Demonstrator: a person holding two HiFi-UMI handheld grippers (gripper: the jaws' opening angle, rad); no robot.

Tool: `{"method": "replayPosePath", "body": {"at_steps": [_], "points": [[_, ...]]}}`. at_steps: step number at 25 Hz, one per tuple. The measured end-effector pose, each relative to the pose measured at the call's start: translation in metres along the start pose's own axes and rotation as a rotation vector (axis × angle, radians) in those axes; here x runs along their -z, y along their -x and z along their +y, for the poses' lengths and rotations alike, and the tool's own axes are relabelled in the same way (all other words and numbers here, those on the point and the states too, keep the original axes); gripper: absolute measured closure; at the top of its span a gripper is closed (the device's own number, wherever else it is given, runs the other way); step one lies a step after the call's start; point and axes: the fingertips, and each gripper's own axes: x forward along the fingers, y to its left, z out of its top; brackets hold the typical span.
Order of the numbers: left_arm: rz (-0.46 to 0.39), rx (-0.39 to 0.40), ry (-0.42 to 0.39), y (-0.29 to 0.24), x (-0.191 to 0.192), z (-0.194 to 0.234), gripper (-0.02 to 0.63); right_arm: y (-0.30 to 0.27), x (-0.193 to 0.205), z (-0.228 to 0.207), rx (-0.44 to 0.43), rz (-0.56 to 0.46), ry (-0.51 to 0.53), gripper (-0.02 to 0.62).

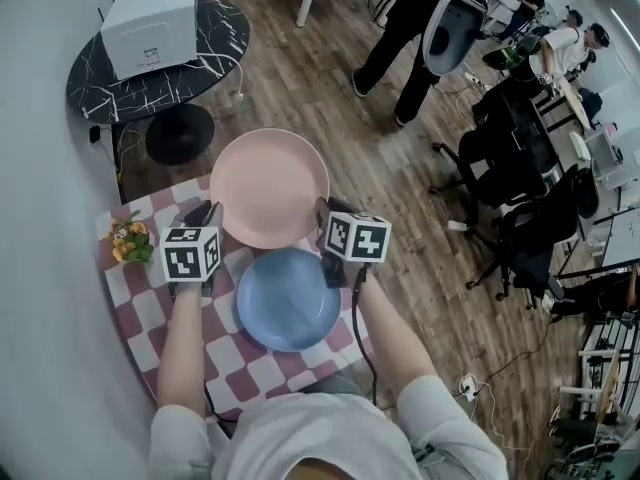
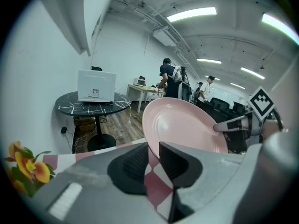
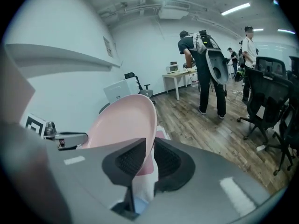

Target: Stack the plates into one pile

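A pink plate (image 1: 268, 186) sits at the far side of the checkered table (image 1: 150, 313), reaching past its far edge. My left gripper (image 1: 212, 213) pinches its left rim and my right gripper (image 1: 323, 215) pinches its right rim. In the left gripper view the pink plate (image 2: 187, 125) stands tilted, its edge caught between the left gripper (image 2: 153, 160) pads. The right gripper view shows the pink plate (image 3: 119, 125) rim squeezed in the right gripper (image 3: 150, 157). A blue plate (image 1: 288, 300) lies flat on the cloth, nearer to me, between my forearms.
A small bunch of orange flowers (image 1: 130, 242) stands at the table's left edge. Beyond the table is a round black marble table (image 1: 100, 83) carrying a white box (image 1: 152, 18). A person (image 1: 410, 28) walks on the wood floor, and black office chairs (image 1: 520, 168) stand at the right.
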Motion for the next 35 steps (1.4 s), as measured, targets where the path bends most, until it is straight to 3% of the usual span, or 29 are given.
{"method": "replayPosePath", "body": {"at_steps": [9,14,23,35], "points": [[-0.076,-0.051,-0.023,0.062,-0.002,-0.027,0.528,0.057,0.002,0.020,-0.045,-0.084,0.039,0.541],[-0.106,-0.095,0.003,0.097,0.010,-0.047,0.531,0.087,0.009,0.024,-0.090,-0.103,0.061,0.543],[-0.122,-0.164,0.073,0.143,0.051,-0.093,0.540,0.127,0.044,0.011,-0.165,-0.072,0.069,0.549],[-0.048,-0.237,0.152,0.158,0.124,-0.132,0.543,0.140,0.110,-0.016,-0.195,0.043,0.090,0.551]]}}
